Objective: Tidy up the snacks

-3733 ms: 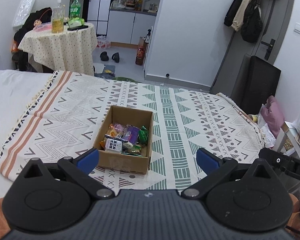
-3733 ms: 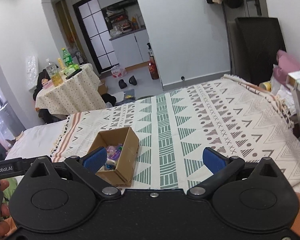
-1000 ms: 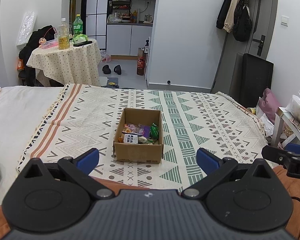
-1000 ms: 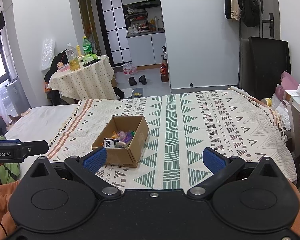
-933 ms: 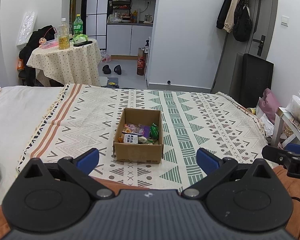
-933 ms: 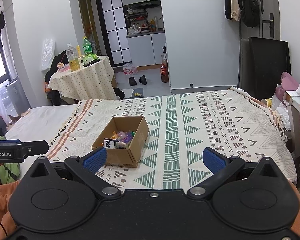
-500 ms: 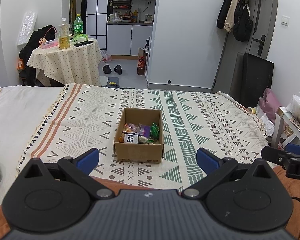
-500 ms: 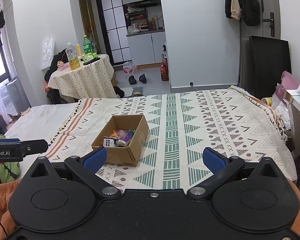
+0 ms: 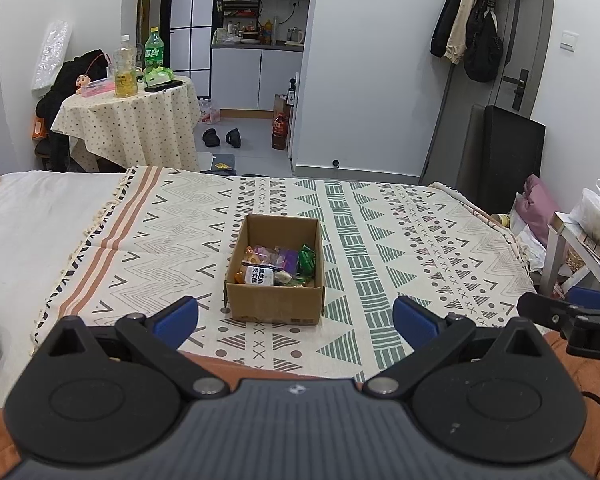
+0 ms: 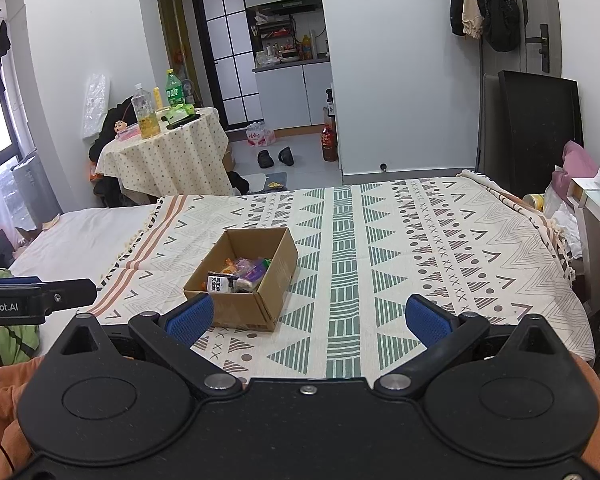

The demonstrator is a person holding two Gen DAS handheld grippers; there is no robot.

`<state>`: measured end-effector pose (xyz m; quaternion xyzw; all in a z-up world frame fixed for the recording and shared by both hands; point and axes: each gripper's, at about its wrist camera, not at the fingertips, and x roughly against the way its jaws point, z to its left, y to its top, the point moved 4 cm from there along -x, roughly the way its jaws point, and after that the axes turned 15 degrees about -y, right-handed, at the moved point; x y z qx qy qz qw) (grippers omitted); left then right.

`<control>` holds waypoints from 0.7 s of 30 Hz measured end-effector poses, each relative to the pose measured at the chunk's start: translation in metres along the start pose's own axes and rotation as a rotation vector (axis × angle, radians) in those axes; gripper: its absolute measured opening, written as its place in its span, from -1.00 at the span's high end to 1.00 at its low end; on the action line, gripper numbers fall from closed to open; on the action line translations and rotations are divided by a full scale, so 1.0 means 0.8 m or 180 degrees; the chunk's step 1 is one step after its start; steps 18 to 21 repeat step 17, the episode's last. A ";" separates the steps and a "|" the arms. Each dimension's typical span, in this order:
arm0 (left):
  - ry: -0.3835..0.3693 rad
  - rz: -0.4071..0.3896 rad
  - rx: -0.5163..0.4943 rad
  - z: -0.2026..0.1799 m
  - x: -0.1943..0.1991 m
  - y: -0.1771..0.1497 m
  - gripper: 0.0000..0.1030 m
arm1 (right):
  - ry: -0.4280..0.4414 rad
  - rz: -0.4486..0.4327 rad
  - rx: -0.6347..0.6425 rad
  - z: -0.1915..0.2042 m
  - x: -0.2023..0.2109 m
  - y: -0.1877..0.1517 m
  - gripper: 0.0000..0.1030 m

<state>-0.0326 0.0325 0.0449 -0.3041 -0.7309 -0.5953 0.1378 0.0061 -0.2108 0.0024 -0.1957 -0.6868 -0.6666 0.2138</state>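
An open cardboard box (image 9: 275, 304) (image 10: 256, 304) rests on the patterned blanket (image 9: 400, 240) (image 10: 440, 248) that covers the bed. Several wrapped snacks (image 9: 278, 266) (image 10: 240, 272) lie inside it, among them a white packet with black print (image 9: 259, 275) (image 10: 219, 282). My left gripper (image 9: 296, 318) is open and empty, held back from the box near the bed's front edge. My right gripper (image 10: 306, 320) is also open and empty, to the right of the box and short of it. Each gripper's tip shows at the side of the other's view.
A small round table (image 9: 128, 120) (image 10: 168, 148) with bottles stands beyond the bed on the left. Shoes lie on the floor (image 9: 222, 138). A black panel (image 9: 512, 156) leans on the right wall, with a side table (image 9: 580, 248) and bags beside the bed.
Since 3.7 s ago both grippers have drawn back and levelled, so the box looks smaller and farther off. Over the last second almost nothing has moved.
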 end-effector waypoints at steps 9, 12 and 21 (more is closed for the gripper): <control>0.0015 0.0018 -0.0003 0.000 0.000 0.000 -1.00 | -0.0003 0.0010 -0.0006 0.000 -0.001 -0.004 -1.00; 0.0029 0.0033 0.0006 0.001 -0.001 0.000 -1.00 | -0.0005 0.0015 -0.0005 0.000 -0.001 -0.003 -1.00; 0.0079 0.0073 0.0061 0.007 -0.003 0.000 -1.00 | -0.0004 0.0017 -0.0007 -0.001 -0.001 -0.004 -1.00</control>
